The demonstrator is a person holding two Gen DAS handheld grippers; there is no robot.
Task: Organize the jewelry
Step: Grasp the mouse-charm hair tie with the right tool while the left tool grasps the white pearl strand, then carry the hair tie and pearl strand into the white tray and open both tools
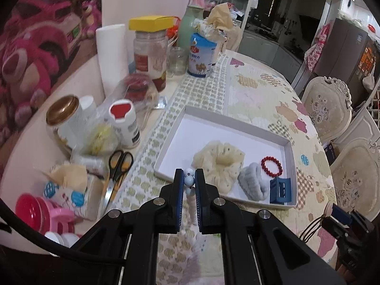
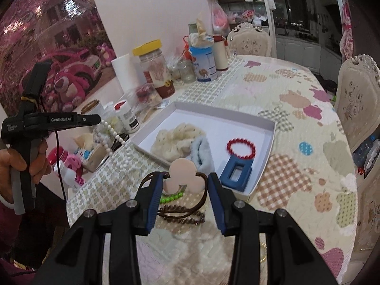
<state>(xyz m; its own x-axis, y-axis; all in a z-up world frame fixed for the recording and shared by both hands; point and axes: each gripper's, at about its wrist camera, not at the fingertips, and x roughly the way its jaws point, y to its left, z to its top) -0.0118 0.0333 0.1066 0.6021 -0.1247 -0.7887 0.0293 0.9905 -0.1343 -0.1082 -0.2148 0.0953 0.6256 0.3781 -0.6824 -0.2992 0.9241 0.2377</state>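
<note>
At the far left of the table stands a crowd of jars, bottles and a tissue box, with a pair of black-handled scissors (image 1: 118, 166) lying beside them on the quilted tablecloth (image 1: 261, 99).

The left gripper (image 1: 189, 178) has its blue pads closed on a string of white beads (image 1: 189, 180), a few of which show above and between the fingertips. From the right wrist view the same string (image 2: 111, 137) hangs from the gripper's tip in loops, clear of the table, with a hand (image 2: 26, 163) around the handle.

To the right lies a shallow white box (image 1: 291, 166), open at the top. Inside it, from left to right, are a cream scrunchie (image 1: 218, 163), a grey-blue fluffy hair tie (image 1: 254, 182), a dark blue hair clip (image 1: 280, 190) at the near corner and a red bead bracelet (image 1: 272, 166) just behind the clip.

The right gripper (image 2: 185, 185) sits near the front edge of the box, its fingers partly apart and gripping a brown elastic hair tie with a pink flower-shaped ornament (image 2: 185, 173); the band touches both pads. On the cloth below it lie a green bead bracelet (image 2: 172, 196) and a brown beaded one (image 2: 182, 216), close together.
</note>
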